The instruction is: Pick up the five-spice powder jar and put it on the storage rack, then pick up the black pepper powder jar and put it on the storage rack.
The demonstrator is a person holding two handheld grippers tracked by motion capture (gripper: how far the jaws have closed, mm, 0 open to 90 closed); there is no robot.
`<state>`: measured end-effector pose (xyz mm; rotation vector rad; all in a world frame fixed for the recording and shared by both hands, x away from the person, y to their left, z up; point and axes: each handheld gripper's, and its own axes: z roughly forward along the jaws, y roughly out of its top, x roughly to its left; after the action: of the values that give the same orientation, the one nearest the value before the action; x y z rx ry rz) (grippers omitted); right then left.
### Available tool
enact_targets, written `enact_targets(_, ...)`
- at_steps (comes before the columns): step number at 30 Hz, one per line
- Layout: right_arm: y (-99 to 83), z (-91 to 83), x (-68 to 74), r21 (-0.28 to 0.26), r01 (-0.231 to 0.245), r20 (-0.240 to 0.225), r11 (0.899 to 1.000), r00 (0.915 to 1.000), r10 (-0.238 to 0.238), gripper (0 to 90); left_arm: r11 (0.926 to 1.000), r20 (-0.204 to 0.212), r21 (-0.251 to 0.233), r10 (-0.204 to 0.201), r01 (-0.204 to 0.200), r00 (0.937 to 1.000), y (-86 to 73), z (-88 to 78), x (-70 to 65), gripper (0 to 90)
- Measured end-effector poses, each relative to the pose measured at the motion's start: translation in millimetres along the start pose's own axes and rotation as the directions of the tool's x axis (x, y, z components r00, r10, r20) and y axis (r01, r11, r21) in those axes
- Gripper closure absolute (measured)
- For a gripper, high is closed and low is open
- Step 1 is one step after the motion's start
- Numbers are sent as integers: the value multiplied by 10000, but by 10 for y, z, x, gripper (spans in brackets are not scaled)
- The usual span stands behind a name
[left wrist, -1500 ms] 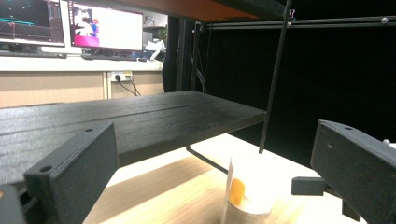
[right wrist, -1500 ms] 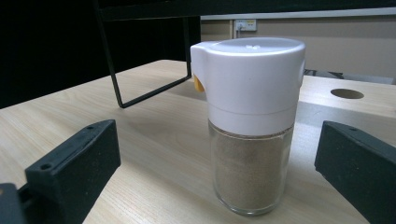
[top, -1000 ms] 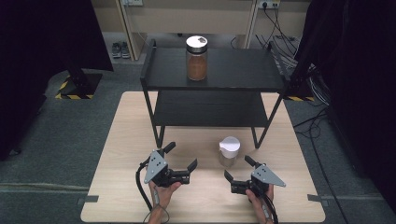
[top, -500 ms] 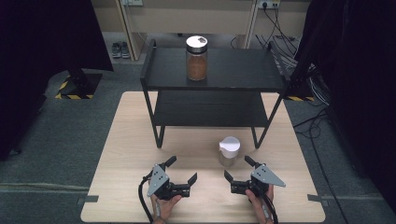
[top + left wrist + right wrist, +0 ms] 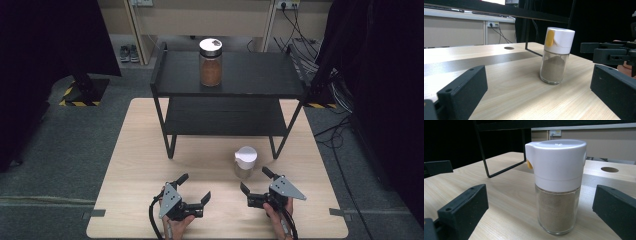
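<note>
Right now your right tongs [image 5: 253, 182] stand wide and empty, resting low over the table [image 5: 135, 150], with the spice shaker [image 5: 245, 161] just ahead of them and nearly centred between the jaws in the right gripper view [image 5: 557, 187]. Your left tongs [image 5: 195, 187] are also spread wide and hold nothing; from them the shaker sits farther off, ahead and toward the right tongs' side [image 5: 555, 55].

The step in hand looks like a grasp of that shaker with the right tongs. To do it well, ease them straight forward, keeping them level with the table, until the glass body lies fully between the jaws, then close on the glass below the white cap [image 5: 556, 162], not on the cap itself, which could flex or pop its yellow tab. Close gently and squarely: the shaker is upright, tall and narrow, so a glancing touch from one jaw may tip it. Keep the left tongs clear, well to the side.

Beyond the shaker stands the black two-tier shelf [image 5: 165, 75], with a brown-filled jar [image 5: 210, 62] on its upper tier, well away from both tongs.
</note>
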<state>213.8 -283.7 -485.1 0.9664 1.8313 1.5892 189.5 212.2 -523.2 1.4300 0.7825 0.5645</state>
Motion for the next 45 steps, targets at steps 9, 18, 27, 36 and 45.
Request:
enact_targets(9,-3,-7,-16,-52,-51,-12,10000,10000,51,5,9992,227,189,-342,338,9992,-18,7,53,14)
enact_targets(18,-8,-9,-17,-59,-90,-35,9999,10000,90,5,9990,224,213,-404,399,9989,-19,13,58,11)
enact_targets(27,-6,-4,-22,-23,-127,-83,9999,9999,127,5,9993,237,174,-324,320,9992,-23,9,51,7)
enact_targets(36,-6,-7,-23,-52,-110,-45,9999,9999,110,5,9996,279,159,-257,253,9993,-23,7,49,6)
enact_targets(45,-9,-4,-30,-41,-136,-38,9999,9999,136,5,9995,271,151,-278,274,9992,-25,4,49,3)
